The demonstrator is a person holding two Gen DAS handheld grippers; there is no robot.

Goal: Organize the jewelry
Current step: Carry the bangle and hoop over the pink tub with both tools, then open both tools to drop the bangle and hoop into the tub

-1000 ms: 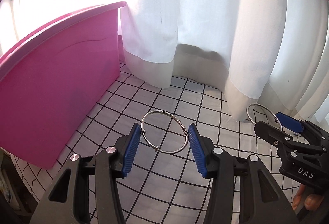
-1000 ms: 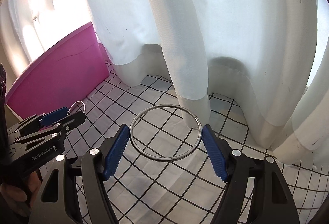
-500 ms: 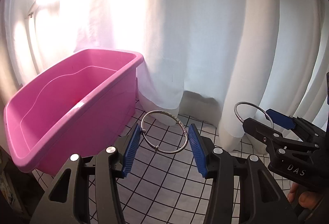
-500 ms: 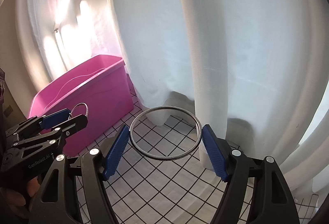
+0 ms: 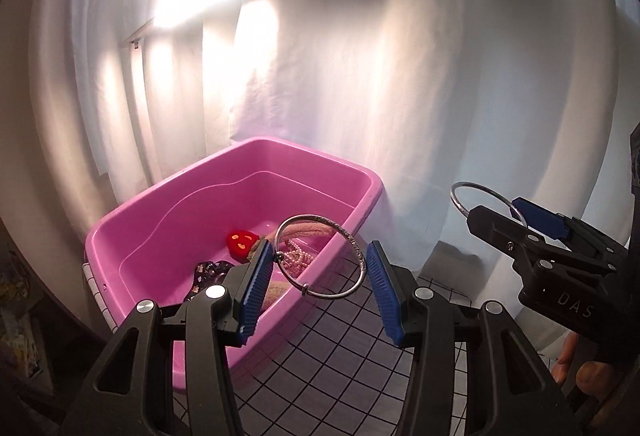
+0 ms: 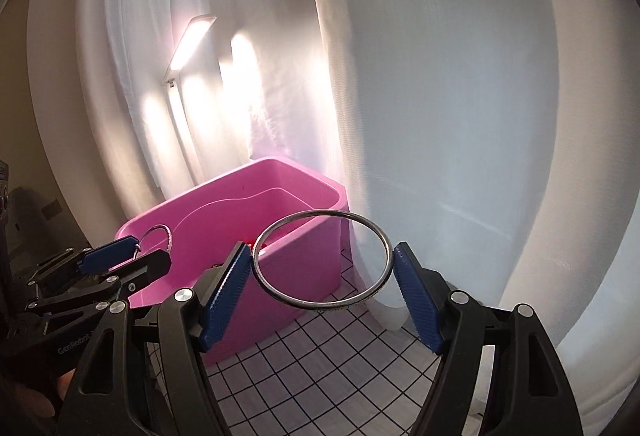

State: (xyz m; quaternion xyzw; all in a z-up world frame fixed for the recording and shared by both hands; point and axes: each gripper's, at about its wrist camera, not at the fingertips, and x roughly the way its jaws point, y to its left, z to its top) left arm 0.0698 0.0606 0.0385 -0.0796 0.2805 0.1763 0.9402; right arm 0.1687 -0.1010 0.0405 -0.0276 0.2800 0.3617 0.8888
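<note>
Left wrist view puts the left tongs (image 5: pixel 320 288) at lower centre, clamped across an engraved silver bangle (image 5: pixel 322 256) whose hoop stands nearly face-on to the lens, its small clasp at the bottom; the pink bin (image 5: pixel 168 220) lies ahead and to the left of the frame, its near corner directly behind the bangle, its long axis running from lower left up to the right; inside it sit a pearl strand (image 5: pixel 298 256), a red charm (image 5: pixel 241 242) and a dark piece (image 5: pixel 208 272); the left tongs look the nearer to the opening, almost over the rim. Right wrist view shows the right tongs (image 6: pixel 324 284) closed on a plain larger bangle (image 6: pixel 322 262), hoop tilted back and lying flatter; the bin stands left of centre, so this pair would need to travel leftward, I judge; the checked surface (image 6: pixel 320 356) fills the bottom of the frame, white curtain (image 6: pixel 440 116) behind.
</note>
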